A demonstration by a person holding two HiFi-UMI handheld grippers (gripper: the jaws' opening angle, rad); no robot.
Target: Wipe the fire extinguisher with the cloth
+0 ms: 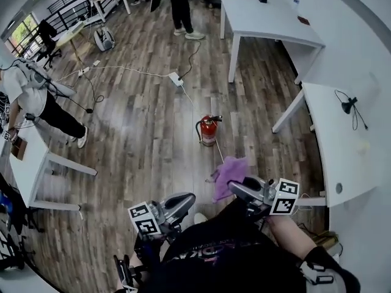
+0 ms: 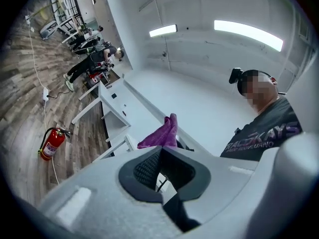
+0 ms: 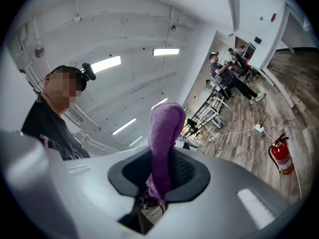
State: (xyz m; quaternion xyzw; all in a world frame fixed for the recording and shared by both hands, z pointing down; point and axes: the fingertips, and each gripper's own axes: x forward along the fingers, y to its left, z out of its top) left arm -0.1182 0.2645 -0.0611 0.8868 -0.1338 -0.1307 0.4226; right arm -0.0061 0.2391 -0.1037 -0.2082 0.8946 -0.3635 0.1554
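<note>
1. My right hand-held gripper (image 1: 236, 188) pinches a purple cloth (image 1: 229, 172) between its jaws.
2. My left hand-held gripper (image 1: 187, 199) is pressed together, holding nothing.
3. The red fire extinguisher (image 1: 208, 130) stands upright on the wooden floor (image 1: 146, 139), apart from both.

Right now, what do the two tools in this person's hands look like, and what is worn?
Both the left gripper and the right gripper are smooth, rounded silver-grey shells with dark ribbed pads inside. Each carries a white cube printed with black square markers. The person wears a black printed top.
</note>
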